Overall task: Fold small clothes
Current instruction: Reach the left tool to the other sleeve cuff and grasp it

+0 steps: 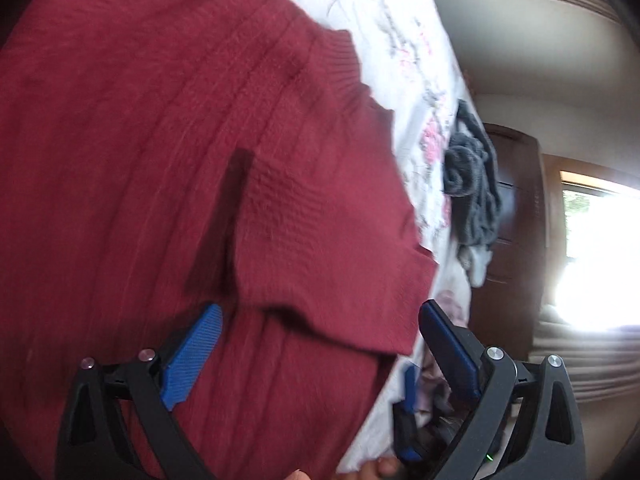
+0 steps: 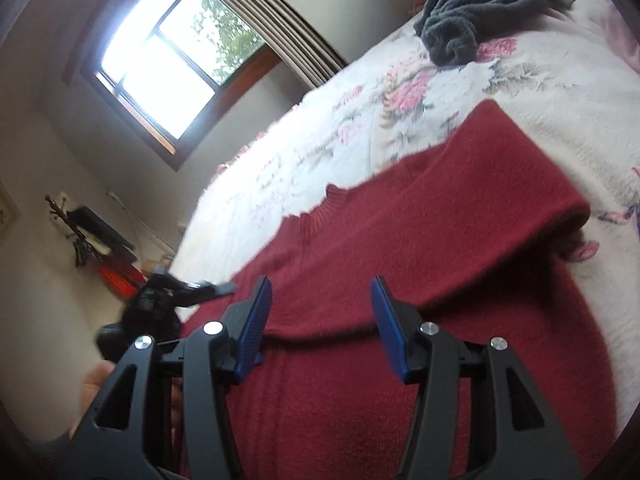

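A dark red knitted sweater (image 1: 160, 140) lies on a floral bedspread (image 1: 404, 40), with a sleeve folded across its body. My left gripper (image 1: 320, 320) is open just over the folded sleeve's cuff edge, nothing between its blue pads. In the right wrist view the same sweater (image 2: 380, 260) fills the lower frame, its collar toward the window side and a folded sleeve at the right. My right gripper (image 2: 320, 312) is open above the sweater's body and holds nothing. The left gripper (image 2: 176, 296) shows at the sweater's left edge.
A grey fleecy garment (image 2: 472, 8) lies bunched on the bedspread (image 2: 440, 92) beyond the sweater, also in the left wrist view as a grey garment (image 1: 472, 184). A bright window (image 2: 168, 52), a wall and a dark wooden door (image 1: 516, 240) surround the bed. A hand (image 2: 96, 384) shows low left.
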Action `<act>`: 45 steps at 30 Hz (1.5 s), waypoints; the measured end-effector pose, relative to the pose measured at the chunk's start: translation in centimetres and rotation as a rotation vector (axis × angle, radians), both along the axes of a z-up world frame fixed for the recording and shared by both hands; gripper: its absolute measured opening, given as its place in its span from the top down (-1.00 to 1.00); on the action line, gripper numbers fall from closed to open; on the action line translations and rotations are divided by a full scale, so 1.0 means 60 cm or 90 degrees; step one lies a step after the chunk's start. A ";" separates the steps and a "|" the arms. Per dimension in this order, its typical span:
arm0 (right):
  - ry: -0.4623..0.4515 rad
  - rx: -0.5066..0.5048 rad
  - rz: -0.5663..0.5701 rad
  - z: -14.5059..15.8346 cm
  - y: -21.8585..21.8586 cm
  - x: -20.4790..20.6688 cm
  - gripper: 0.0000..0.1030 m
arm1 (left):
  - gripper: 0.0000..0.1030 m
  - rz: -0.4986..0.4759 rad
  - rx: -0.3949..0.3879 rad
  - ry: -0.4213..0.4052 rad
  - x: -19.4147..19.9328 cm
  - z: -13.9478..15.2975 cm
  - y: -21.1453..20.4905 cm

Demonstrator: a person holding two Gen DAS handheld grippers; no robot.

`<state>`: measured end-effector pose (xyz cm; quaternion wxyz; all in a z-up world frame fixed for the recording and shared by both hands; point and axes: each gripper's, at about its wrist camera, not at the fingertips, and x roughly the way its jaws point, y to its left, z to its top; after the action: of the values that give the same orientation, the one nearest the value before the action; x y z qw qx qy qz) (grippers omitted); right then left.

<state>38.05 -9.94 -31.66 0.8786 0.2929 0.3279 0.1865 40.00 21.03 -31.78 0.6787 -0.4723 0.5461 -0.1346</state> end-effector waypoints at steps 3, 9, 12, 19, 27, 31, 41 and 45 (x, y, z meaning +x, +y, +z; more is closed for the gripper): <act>-0.006 0.008 -0.019 -0.002 -0.015 -0.006 -0.02 | -0.88 0.010 0.033 0.008 0.022 0.004 -0.012; -0.006 0.004 -0.007 -0.003 -0.005 -0.012 -0.02 | 0.80 -0.016 0.164 0.016 0.058 0.036 -0.021; 0.002 0.002 0.001 -0.014 0.005 -0.009 -0.02 | 0.83 -0.043 0.199 -0.040 0.068 0.095 -0.023; -0.003 -0.011 0.035 -0.017 0.036 -0.011 -0.01 | 0.85 -0.079 0.264 -0.172 0.086 0.255 0.009; 0.012 -0.003 0.047 -0.029 0.041 -0.002 -0.01 | 0.85 -0.058 0.304 -0.200 0.070 0.296 0.103; 0.013 -0.007 0.050 -0.030 0.046 -0.002 -0.01 | 0.85 -0.035 0.302 -0.157 0.060 0.230 0.154; 0.022 -0.014 0.052 -0.040 0.047 0.005 -0.01 | 0.52 -0.006 0.339 -0.010 0.037 0.042 0.216; 0.022 -0.011 0.049 -0.043 0.044 0.006 -0.01 | 0.25 0.027 0.376 -0.096 0.008 0.121 0.196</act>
<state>38.43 -7.29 -34.23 0.8674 0.2757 0.3556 0.2124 40.46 32.81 -24.52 0.8280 -0.2541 0.4998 0.0093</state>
